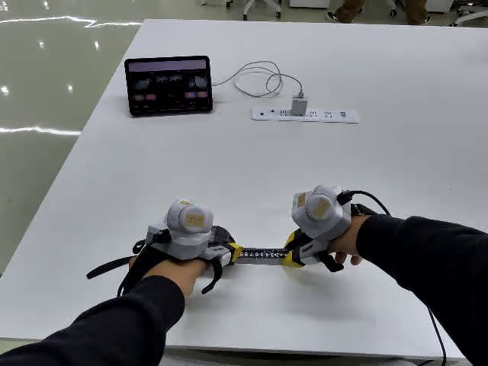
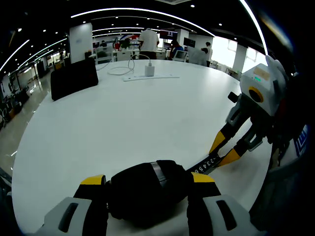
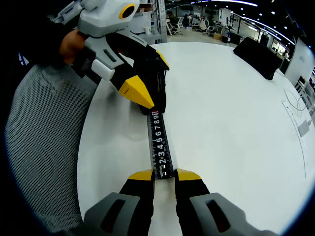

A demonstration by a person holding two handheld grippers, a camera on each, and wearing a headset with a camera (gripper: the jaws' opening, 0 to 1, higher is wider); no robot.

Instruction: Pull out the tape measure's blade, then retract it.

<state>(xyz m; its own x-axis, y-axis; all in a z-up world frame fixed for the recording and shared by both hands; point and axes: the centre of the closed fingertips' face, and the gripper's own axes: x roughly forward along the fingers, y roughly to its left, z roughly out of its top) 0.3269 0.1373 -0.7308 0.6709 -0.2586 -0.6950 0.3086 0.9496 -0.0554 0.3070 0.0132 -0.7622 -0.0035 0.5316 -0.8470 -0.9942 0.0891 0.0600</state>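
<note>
A black tape measure case (image 2: 147, 189) sits clamped between the yellow-tipped fingers of my left gripper (image 2: 148, 180), low on the white table (image 1: 305, 160). In the head view the case (image 1: 222, 235) lies at that gripper's (image 1: 229, 252) tip. A short length of black blade (image 3: 158, 145) with white numbers runs from the case (image 3: 158, 93) to my right gripper (image 3: 164, 175), which is shut on the blade's end. The blade (image 1: 259, 254) spans the gap between the two grippers, with my right gripper (image 1: 292, 258) at its right end. From the left gripper view the blade (image 2: 205, 164) reaches the right gripper (image 2: 224, 149).
A dark tablet (image 1: 168, 84) stands at the far left of the table. A white power strip (image 1: 305, 115) with a charger and looped cable (image 1: 259, 78) lies behind the middle. The table's front edge is close below my arms. A mesh chair back (image 3: 44, 147) sits left in the right gripper view.
</note>
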